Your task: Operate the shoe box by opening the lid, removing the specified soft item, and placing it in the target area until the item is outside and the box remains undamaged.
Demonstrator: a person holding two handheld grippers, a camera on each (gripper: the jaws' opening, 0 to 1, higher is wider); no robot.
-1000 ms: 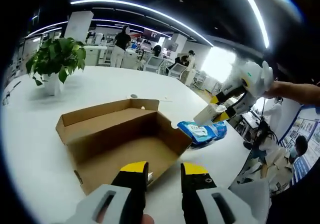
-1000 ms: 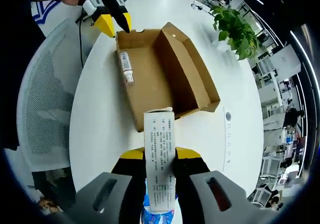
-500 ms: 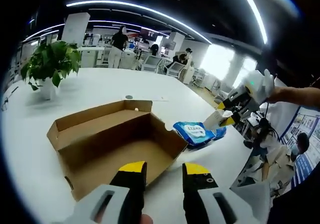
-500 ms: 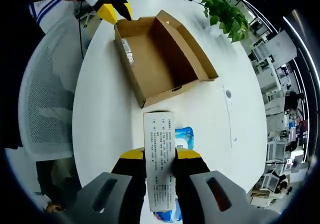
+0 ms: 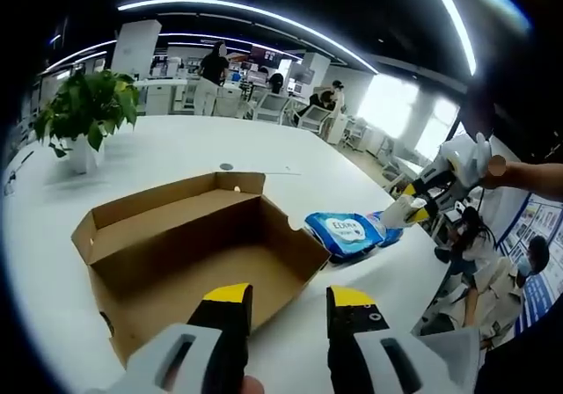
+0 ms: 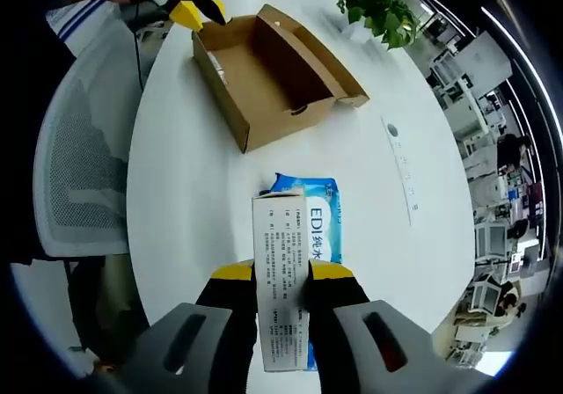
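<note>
1. Right gripper (image 6: 281, 275) pinches a white printed flap (image 6: 281, 280) tight between its jaws.
2. Under it, the blue wipes pack (image 6: 310, 222) lies on the white table (image 6: 185, 200), outside the open cardboard shoe box (image 6: 264, 69).
3. Left gripper (image 5: 286, 302), jaws spread, hovers at the box's near edge.

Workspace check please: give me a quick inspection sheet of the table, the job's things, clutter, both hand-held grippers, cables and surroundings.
Surface: round white table.
Job's things: open shoe box, cardboard, nothing seen inside from the left gripper view; blue wipes pack outside the box, lying on the table.
Clutter: potted plant; small dark disc on the table.
Grippers: left hand-held gripper open, by the box; right hand-held gripper shut on the pack's white flap.
Cables: a dark cable hangs from the left hand-held gripper.
Surroundings: office, mesh chair, people at desks.
</note>
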